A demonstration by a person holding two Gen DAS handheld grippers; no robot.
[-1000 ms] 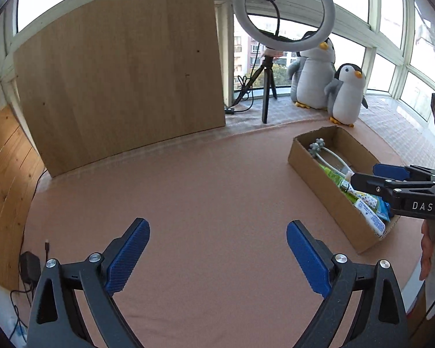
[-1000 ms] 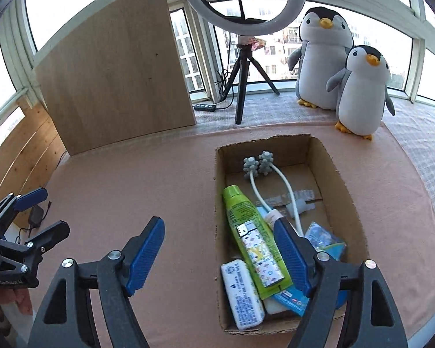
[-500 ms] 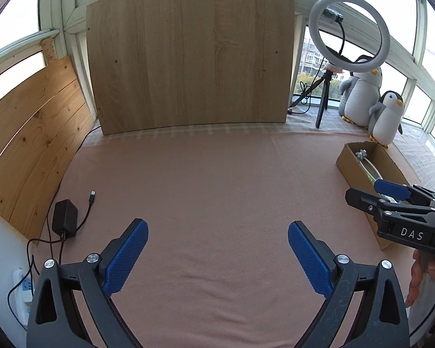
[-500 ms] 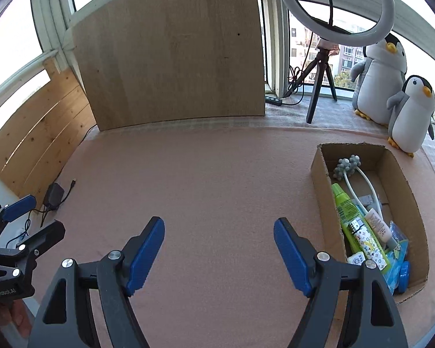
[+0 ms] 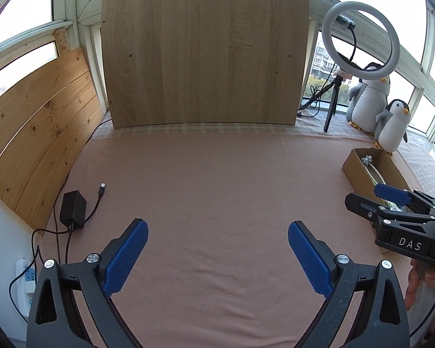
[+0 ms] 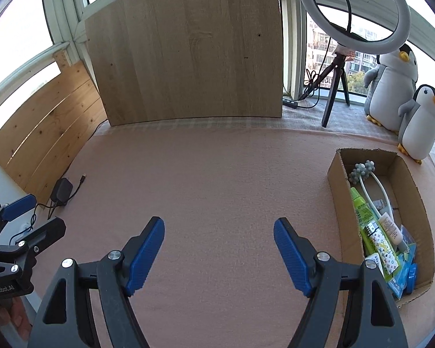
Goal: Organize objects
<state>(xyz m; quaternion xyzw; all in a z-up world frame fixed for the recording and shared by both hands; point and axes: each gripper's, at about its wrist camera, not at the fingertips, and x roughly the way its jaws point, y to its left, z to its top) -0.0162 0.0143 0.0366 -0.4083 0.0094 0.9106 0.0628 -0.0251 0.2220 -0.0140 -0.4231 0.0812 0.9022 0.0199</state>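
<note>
- Cardboard box (image 6: 337,179) is sitting at the right of the right wrist frame on the pink cloth (image 6: 217,174), open at the top — in the left wrist frame it is showing at the right edge (image 5: 355,171).
- Inside it a green tube (image 6: 362,211) is lying lengthwise along the left wall, just beside a white massager (image 6: 371,185) whose grey knobbly heads are pointing toward the far end.
- A small white tube (image 6: 389,227) is lying on top of the pile toward the near end, with blue packets (image 6: 405,272) bunching in the near corner.
- Right tongs (image 6: 218,249) are hanging over bare cloth at the lower middle of their frame, blue pads standing well apart with nothing between them — the box is lying to their right.
- Left tongs (image 5: 217,253) are likewise gaping, empty, over bare cloth at the bottom of their frame.
- A black charger (image 5: 72,210) is resting at the left edge of the cloth, its cable trailing.
- Two plush penguins (image 6: 405,92) are standing beyond the box at the upper right, near a ring light (image 6: 353,11) on a tripod.
- A wooden board (image 6: 185,49) is leaning upright at the top centre.
</note>
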